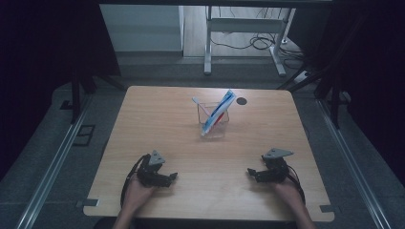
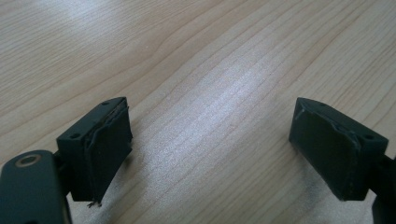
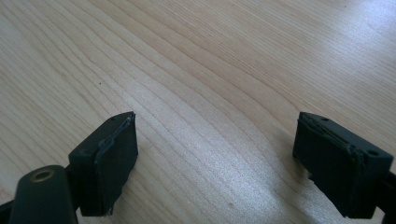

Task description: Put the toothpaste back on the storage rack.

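Observation:
A clear plastic cup (image 1: 213, 121) stands upright at the middle back of the wooden table (image 1: 157, 124). A blue and white toothpaste tube (image 1: 218, 110) and a toothbrush (image 1: 200, 106) with a white head lean inside it. My left gripper (image 1: 173, 177) rests near the front left edge, held by a hand, open with nothing between its jaws. My right gripper (image 1: 250, 171) rests near the front right, also open and empty. In the left gripper view my left gripper (image 2: 212, 149) has bare wood between its black pads (image 2: 109, 149). In the right gripper view my right gripper (image 3: 217, 158) shows the same.
A small dark round spot (image 1: 241, 101) marks the table right of the cup. Beyond the table stand a white desk frame (image 1: 243, 33) and loose cables (image 1: 260, 43) on the floor. Metal rails (image 1: 52, 162) run along both sides.

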### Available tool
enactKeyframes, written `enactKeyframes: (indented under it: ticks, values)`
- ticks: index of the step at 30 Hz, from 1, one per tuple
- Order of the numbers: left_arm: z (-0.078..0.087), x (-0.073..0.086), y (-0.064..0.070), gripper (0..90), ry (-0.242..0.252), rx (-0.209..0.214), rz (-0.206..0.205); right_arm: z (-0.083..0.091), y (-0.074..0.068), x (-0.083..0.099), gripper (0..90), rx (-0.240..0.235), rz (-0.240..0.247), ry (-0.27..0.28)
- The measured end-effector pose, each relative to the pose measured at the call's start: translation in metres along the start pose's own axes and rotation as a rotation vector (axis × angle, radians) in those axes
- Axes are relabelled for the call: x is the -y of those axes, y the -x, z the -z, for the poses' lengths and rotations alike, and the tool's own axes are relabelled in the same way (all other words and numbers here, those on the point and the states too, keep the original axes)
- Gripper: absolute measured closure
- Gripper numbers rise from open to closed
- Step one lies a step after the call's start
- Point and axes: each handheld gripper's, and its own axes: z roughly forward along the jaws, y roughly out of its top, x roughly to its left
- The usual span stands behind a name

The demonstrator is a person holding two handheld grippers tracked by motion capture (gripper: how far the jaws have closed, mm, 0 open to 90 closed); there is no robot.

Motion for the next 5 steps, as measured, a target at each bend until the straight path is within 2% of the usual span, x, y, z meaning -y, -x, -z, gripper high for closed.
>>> enactKeyframes:
  ticks: [5]
  values:
    - [-0.0001, 0.0, 0.0, 13.0, -0.002, 0.001, 0.002, 0.0, 0.0, 0.0001, 14.0, 0.0, -0.001, 0.0]
